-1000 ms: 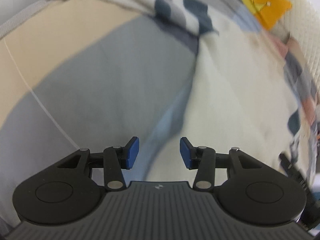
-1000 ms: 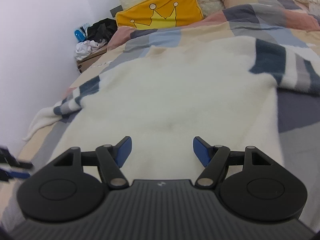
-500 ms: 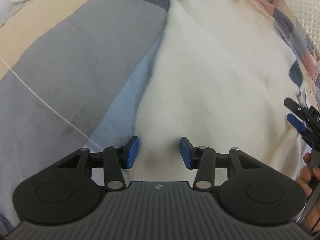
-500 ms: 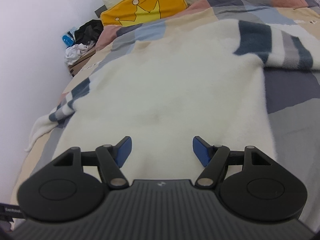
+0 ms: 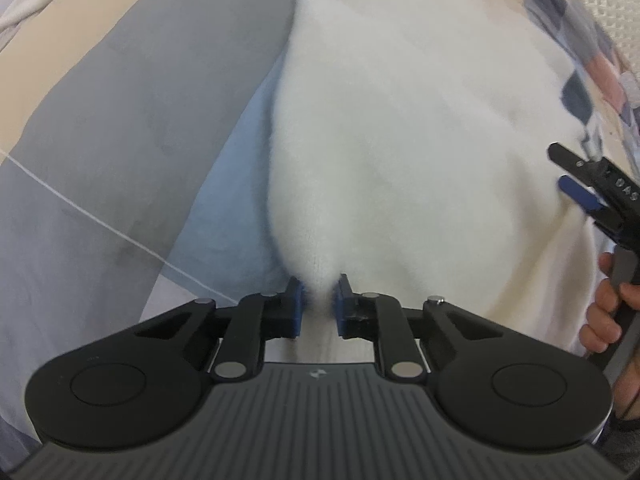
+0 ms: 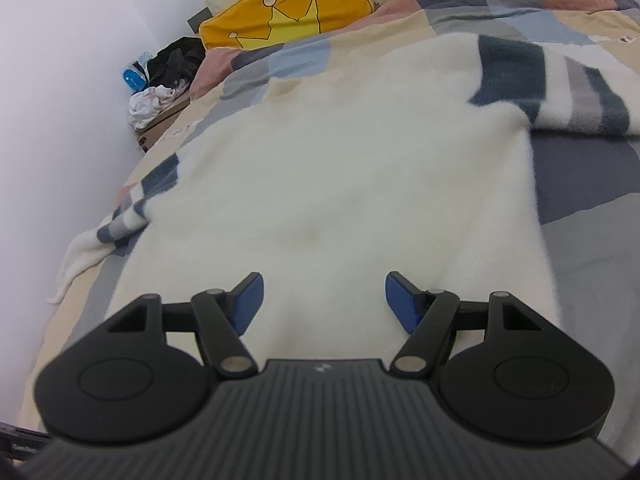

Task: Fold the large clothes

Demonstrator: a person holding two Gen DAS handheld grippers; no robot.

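Note:
A large cream fleece garment with dark blue and grey striped sleeves lies spread flat on a bed; it also shows in the right wrist view. My left gripper is shut on the garment's near left corner, which bunches up between the blue pads. My right gripper is open and empty, low over the garment's near hem. It also shows at the right edge of the left wrist view, held in a hand. One striped sleeve lies out to the right, the other to the left.
The bed has a patchwork cover in grey, blue and beige. A yellow crown pillow lies at the head. A pile of clothes on a box stands by the white wall on the left.
My left gripper has moved to the garment's corner and closed on it. My right gripper has come a little lower over the hem and stays open.

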